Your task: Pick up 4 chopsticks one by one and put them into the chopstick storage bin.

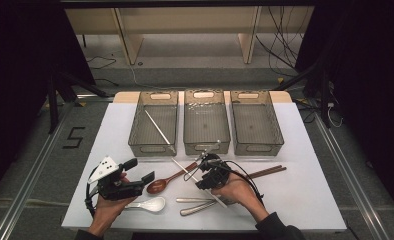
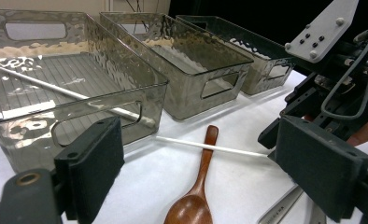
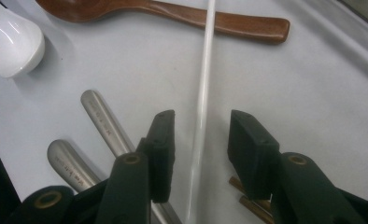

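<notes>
A white chopstick (image 3: 204, 84) lies on the white table, crossing the handle of a brown wooden spoon (image 3: 173, 14). My right gripper (image 3: 201, 126) is down over this chopstick with one jaw on each side; its pads stand clear of it, so it is open. In the high view the right gripper (image 1: 205, 179) is at table centre, with the chopstick (image 1: 182, 167) running out to its left. My left gripper (image 1: 140, 171) hovers open at the left with nothing between its jaws, aimed toward the wooden spoon (image 2: 198, 191).
Three clear bins (image 1: 153, 145) (image 1: 206, 147) (image 1: 257, 147) stand in a row at the back; the left one holds another white chopstick (image 1: 157, 127). A white spoon (image 1: 152, 204), two metal utensil handles (image 1: 195, 205) and brown chopsticks (image 1: 267, 172) lie near the front.
</notes>
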`<state>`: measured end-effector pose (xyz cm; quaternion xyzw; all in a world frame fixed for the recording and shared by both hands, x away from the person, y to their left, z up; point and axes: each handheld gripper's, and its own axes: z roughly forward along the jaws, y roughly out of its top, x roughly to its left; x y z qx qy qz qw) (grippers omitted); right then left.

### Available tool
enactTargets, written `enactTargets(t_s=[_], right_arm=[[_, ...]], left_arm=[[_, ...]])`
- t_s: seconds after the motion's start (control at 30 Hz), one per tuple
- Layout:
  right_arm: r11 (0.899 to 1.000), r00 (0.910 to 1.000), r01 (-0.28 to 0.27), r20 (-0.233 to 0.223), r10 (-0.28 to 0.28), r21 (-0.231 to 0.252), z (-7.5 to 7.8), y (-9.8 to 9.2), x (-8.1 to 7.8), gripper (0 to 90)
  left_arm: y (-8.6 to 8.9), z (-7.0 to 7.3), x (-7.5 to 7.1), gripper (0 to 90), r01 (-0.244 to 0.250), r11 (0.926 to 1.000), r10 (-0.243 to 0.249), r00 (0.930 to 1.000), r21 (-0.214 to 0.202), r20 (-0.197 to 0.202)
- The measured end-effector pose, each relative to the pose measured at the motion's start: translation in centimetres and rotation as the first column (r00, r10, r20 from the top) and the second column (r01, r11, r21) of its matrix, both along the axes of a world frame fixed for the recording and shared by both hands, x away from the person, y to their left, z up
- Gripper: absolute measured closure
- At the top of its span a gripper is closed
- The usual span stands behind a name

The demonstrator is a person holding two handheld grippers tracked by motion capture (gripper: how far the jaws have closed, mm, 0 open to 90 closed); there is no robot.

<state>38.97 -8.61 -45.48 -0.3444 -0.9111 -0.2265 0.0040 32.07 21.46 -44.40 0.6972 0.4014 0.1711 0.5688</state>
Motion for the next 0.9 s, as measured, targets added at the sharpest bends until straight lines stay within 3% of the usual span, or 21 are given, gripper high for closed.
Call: enactTargets(t_s=[0.43, 0.73, 0.9], right_arm=[[0.999, 0.9996, -0.014, -0.024, 0.012, -0.049, -0.88, 0.33, -0.15, 73.9], [0.997, 0.9999, -0.011, -0.004, 0.01, -0.071, -0.98, 0.53, -0.31, 83.8], [0.997, 0.9999, -0.012, 0.0, 0.012, -0.074, -0.96, 0.62, -0.42, 84.7]], left_arm=[[0.02, 0.0, 0.01, 14.7, 0.001, 1.0, -0.001, 1.0, -0.002, 0.0], [0.01, -0.01, 0.03, 14.7, 0.001, 1.0, -0.001, 1.0, -0.002, -0.002], [0.02, 0.0, 0.02, 14.7, -0.002, 1.0, 0.002, 1.0, -0.007, -0.001]])
